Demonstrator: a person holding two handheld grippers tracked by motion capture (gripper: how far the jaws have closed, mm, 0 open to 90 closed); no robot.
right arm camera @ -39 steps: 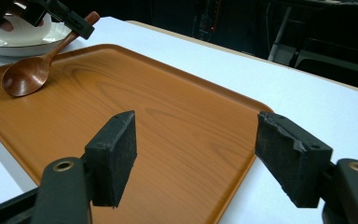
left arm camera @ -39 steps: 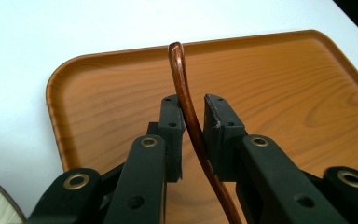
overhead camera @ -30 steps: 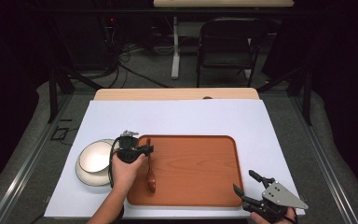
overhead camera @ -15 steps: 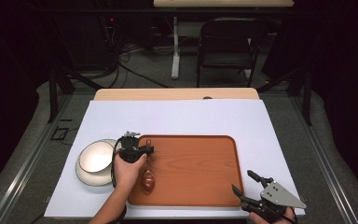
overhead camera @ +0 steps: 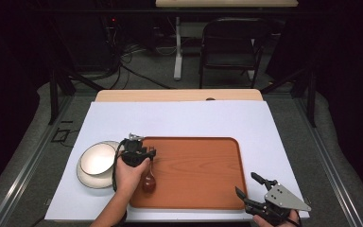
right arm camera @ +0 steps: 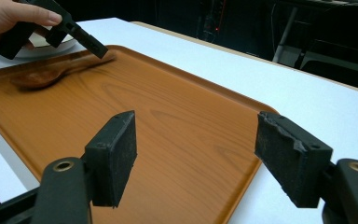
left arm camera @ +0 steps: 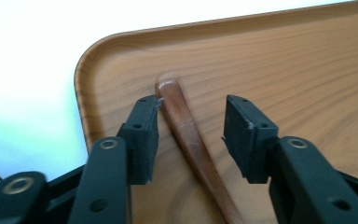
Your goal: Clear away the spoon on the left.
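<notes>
A dark wooden spoon (overhead camera: 148,179) lies in the left end of the brown wooden tray (overhead camera: 194,140), its bowl toward the near edge. My left gripper (overhead camera: 139,152) is over the handle's far end. In the left gripper view the handle (left arm camera: 186,130) runs between the pads of the open left gripper (left arm camera: 191,116); the left pad (left arm camera: 144,135) sits right beside it and the other is apart. My right gripper (overhead camera: 246,184) is open at the tray's near right corner with nothing in it. Its own view shows the right gripper (right arm camera: 198,140) over the tray (right arm camera: 168,121), with the spoon (right arm camera: 42,77) far off.
A white bowl (overhead camera: 97,158) on a plate stands left of the tray, close to the left hand. A white sheet (overhead camera: 179,118) covers the table. Beyond the far edge stand a dark chair (overhead camera: 229,42) and table legs.
The spoon showed as a thin line on the tray; now its bowl shows broad and flat. The left gripper stays over the handle. The right gripper has barely moved.
</notes>
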